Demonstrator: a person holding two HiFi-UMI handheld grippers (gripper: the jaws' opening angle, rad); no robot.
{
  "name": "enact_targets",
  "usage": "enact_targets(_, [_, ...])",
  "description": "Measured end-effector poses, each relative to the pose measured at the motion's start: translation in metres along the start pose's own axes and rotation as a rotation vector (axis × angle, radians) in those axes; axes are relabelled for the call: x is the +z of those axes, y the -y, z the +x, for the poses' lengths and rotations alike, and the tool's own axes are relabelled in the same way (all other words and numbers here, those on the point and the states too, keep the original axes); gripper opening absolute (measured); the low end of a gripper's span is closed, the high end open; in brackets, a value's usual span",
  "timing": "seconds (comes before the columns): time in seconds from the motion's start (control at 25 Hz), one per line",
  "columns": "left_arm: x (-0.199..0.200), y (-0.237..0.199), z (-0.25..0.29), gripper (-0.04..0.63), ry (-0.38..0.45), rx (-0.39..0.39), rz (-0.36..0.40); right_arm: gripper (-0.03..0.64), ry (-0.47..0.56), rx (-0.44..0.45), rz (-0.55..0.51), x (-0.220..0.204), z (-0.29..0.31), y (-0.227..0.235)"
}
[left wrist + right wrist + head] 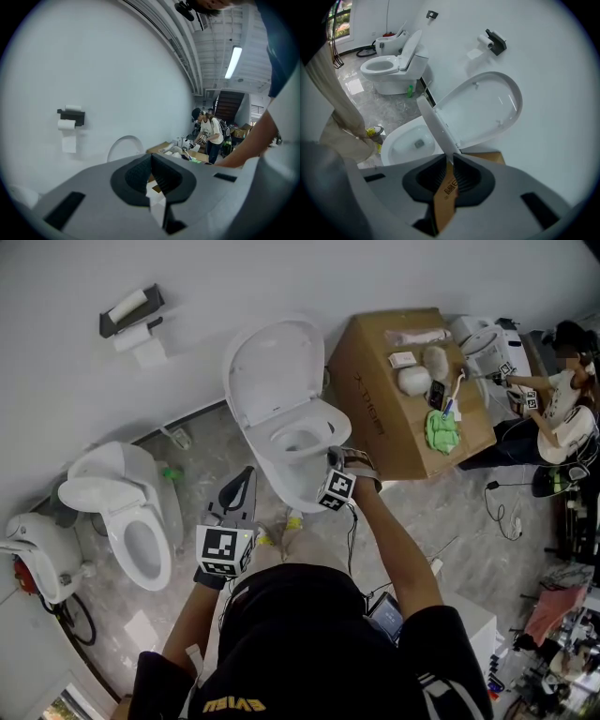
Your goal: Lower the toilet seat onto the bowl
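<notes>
My R gripper [450,160] is clamped on the toilet seat [436,124] edge. The seat's tilted partway btw the upright lid [487,105] and the bowl [393,140] (not down yet). L gripper [151,156]: jaws together, nothing in them, held beside the bowl.

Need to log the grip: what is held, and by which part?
The right gripper pinches the white plastic toilet seat by its rim; the left gripper holds nothing.

Staged washroom inside a workshop hall, toilet [286,413], second toilet [127,512], wall roll holder [131,313], cardboard box [366,399], strip light [233,62].
</notes>
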State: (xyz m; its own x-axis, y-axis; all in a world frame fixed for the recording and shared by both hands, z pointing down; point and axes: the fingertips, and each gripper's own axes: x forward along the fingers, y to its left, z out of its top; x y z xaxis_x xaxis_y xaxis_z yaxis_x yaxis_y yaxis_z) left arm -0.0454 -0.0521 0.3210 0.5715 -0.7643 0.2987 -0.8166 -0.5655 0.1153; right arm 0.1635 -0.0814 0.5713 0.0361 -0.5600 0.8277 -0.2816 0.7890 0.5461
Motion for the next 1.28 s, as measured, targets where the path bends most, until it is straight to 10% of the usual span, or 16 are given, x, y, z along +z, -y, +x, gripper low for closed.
enact_targets(1.28, [-0.023,0.02,0.0,0.011,-0.069,-0.068,0.011,0.046,-0.123,0.147,0.081,-0.054,0.006,-0.089])
